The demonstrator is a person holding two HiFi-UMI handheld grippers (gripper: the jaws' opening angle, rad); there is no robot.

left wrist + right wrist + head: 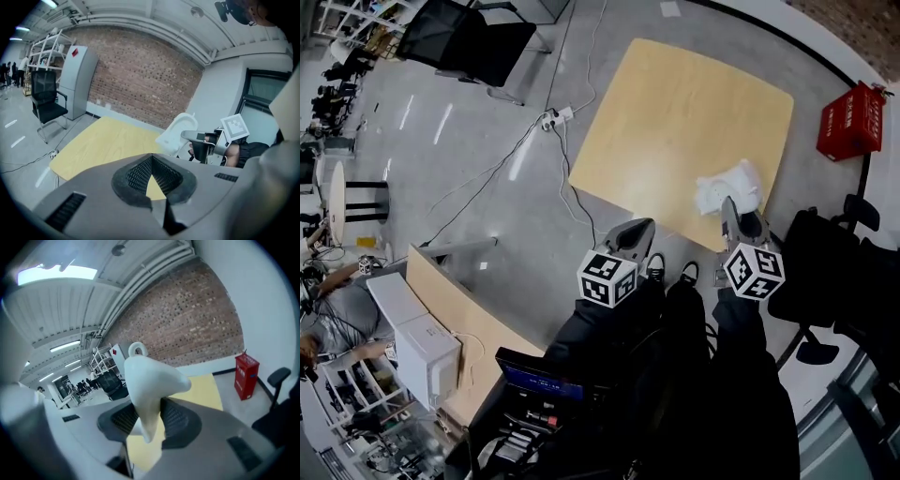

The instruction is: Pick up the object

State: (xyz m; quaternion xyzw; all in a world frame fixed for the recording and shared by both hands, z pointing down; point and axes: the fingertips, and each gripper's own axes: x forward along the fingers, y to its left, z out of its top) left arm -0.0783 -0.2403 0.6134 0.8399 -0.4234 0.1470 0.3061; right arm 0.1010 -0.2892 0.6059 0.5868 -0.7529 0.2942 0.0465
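The object is a white, smooth, moulded plastic thing with a small ring at its top. My right gripper is shut on its lower part, the pads pressing both sides. In the head view it sits in front of my right gripper, over the near right corner of the light wooden table. The left gripper view shows the object from the side, held by the right gripper. My left gripper is off the table's near edge, its jaws shut and holding nothing.
A red box stands on the floor right of the table. Black chairs are close on my right, another chair at the far left. A power strip with cables lies left of the table. A desk with equipment is behind, lower left.
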